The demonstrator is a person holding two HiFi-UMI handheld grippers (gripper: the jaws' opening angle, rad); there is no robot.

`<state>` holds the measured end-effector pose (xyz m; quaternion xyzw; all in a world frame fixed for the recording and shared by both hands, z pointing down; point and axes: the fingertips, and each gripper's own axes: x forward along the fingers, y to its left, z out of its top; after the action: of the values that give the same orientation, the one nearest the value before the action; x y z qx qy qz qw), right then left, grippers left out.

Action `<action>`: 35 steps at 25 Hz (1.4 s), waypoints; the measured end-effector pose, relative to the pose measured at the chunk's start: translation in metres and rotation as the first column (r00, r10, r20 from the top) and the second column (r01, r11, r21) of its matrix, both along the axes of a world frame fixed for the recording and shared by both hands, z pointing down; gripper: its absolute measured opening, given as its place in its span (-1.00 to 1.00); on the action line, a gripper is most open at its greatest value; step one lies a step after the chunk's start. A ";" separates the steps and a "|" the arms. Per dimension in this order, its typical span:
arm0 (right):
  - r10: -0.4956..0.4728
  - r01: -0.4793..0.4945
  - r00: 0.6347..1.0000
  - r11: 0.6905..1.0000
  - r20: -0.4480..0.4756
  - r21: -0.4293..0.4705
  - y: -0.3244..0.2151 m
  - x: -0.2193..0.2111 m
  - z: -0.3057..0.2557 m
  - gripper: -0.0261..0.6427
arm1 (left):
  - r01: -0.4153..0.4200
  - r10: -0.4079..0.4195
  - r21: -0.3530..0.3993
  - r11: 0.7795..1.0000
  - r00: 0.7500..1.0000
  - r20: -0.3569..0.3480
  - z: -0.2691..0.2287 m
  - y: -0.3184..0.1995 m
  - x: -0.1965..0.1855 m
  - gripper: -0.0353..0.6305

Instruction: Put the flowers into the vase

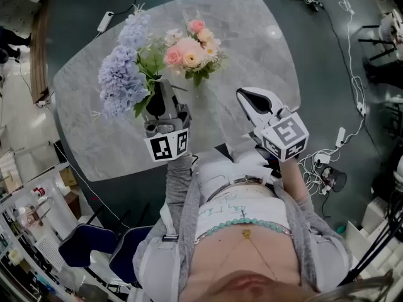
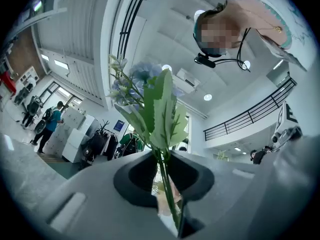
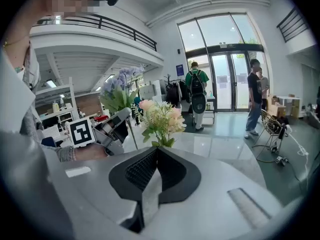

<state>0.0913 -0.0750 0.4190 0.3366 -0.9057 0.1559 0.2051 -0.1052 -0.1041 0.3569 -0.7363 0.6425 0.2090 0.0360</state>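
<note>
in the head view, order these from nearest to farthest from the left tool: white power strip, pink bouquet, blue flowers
1. blue flowers: stem clamped in the left tool.
2. pink bouquet: on the table, just to the tool's right.
3. white power strip: on the floor, past the table's far left edge.

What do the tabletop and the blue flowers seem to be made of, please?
The tabletop looks like polished grey marble or a marble-look slab: pale veining, soft glare. The blue flowers are probably artificial, fabric or plastic: uniform petals, flat matte leaves.
</note>
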 end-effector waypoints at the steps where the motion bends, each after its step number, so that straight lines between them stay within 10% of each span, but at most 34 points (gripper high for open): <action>1: -0.002 0.002 1.000 1.000 -0.002 -0.005 0.000 0.000 0.001 -0.84 | 0.002 -0.002 0.002 1.000 1.000 -0.002 0.000 0.000 0.001 -0.70; 16: -0.136 0.129 0.984 0.990 -0.113 -0.065 -0.023 -0.028 0.077 -0.81 | 0.032 -0.033 -0.033 0.999 0.999 -0.020 0.027 -0.019 0.003 -0.70; 27: -0.165 0.163 0.986 0.984 -0.025 -0.071 -0.061 -0.069 0.138 0.01 | 0.060 -0.061 -0.035 0.998 0.998 -0.032 0.026 -0.015 -0.002 -0.70; 35: -0.214 0.215 0.977 0.974 0.019 -0.073 -0.078 -0.099 0.151 0.22 | 0.103 -0.104 -0.028 0.994 0.992 -0.076 0.024 -0.019 -0.013 -0.70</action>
<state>-0.0073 -0.1535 0.5698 0.2283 -0.9314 0.1683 0.2282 -0.1182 -0.1227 0.3813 -0.6937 0.6832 0.2277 0.0131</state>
